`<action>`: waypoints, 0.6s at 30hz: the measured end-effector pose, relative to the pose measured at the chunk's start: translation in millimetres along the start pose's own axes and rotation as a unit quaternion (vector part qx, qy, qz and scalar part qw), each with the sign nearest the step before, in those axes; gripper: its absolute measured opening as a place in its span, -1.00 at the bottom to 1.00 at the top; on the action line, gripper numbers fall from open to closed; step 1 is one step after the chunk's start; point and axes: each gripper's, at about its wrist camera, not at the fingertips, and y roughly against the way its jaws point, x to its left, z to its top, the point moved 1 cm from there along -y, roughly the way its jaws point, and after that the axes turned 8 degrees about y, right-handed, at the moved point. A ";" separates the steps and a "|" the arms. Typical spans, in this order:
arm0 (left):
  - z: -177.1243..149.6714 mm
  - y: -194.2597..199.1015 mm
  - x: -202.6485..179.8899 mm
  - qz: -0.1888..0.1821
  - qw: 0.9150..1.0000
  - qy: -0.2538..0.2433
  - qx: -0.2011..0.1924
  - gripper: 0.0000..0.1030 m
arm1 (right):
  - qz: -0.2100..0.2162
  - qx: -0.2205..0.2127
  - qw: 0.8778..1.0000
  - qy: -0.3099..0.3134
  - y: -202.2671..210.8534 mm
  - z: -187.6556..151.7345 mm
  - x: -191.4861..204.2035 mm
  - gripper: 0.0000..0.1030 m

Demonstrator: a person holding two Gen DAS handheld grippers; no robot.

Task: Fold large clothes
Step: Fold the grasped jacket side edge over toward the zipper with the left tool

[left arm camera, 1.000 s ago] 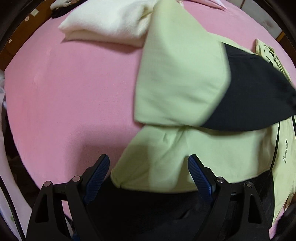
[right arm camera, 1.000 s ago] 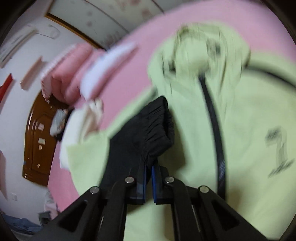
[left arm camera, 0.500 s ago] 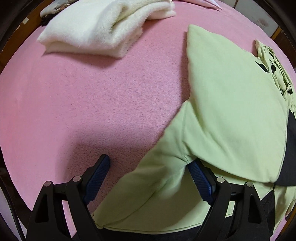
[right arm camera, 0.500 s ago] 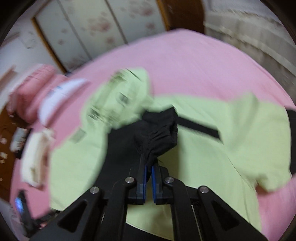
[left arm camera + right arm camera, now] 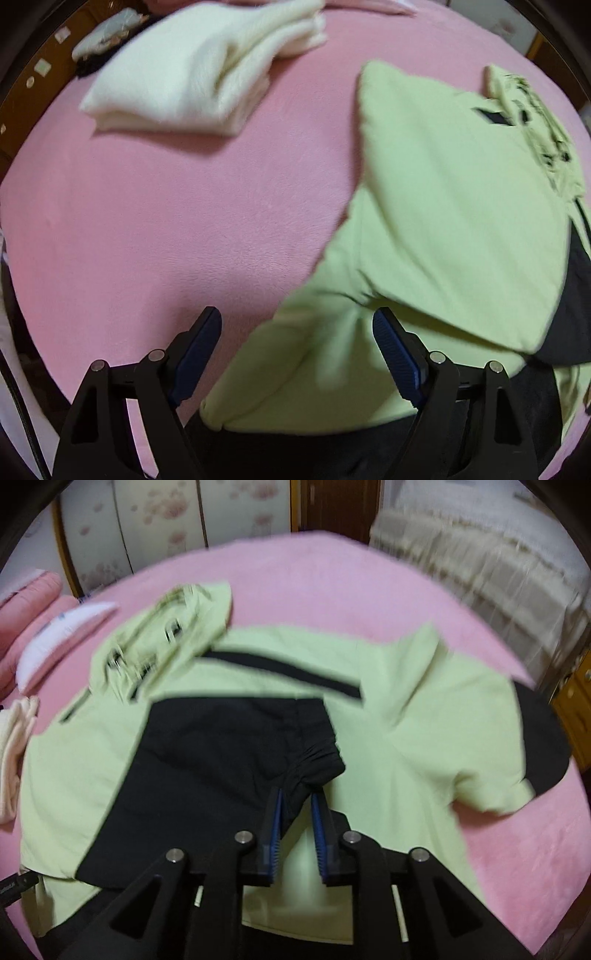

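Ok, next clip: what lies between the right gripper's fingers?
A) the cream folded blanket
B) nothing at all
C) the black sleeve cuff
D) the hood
C: the right wrist view shows the gathered black sleeve cuff between the right gripper's fingers, which have just been opening and stand apart from it.

The light green jacket [image 5: 424, 709] lies spread on the pink bed [image 5: 332, 590], hood [image 5: 166, 642] toward the far left. Its black sleeve [image 5: 229, 757] is folded across the jacket's middle. The right claw [image 5: 297, 805] has just been opening; the gathered black cuff [image 5: 314, 764] sits between its parted blue pads [image 5: 275, 823].
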 end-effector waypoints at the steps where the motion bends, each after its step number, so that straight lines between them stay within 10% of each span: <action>1: -3.9 8.8 -1.2 0.000 1.000 -0.006 -0.006 0.61 | -0.005 -0.014 1.000 0.006 9.7 2.7 0.6 -0.57; 5: -26.3 45.4 -18.9 -0.050 0.997 -0.056 -0.021 0.55 | -0.009 -0.057 0.997 0.041 38.5 8.5 6.8 -0.25; 10: -27.6 62.3 -78.0 -0.152 0.983 -0.103 0.027 -0.34 | 0.088 -0.049 0.993 0.057 43.6 0.2 27.7 -0.09; 12: -24.3 42.4 -95.9 -0.165 0.979 -0.095 0.070 -0.41 | 0.198 0.023 0.979 0.036 15.9 -11.2 40.0 -0.24; 13: -22.0 27.5 -104.2 -0.169 0.978 -0.093 0.082 -0.55 | 0.232 0.052 0.971 0.017 2.7 -16.2 43.5 -0.85; 14: -23.7 18.9 -108.1 -0.172 0.977 -0.094 0.090 -0.66 | 0.271 0.089 0.958 -0.017 -15.7 -24.4 47.1 -1.00; 18: -28.2 -20.1 -132.7 -0.165 0.975 -0.102 0.109 -0.84 | 0.344 0.097 0.932 -0.056 -38.5 -29.6 59.4 -1.00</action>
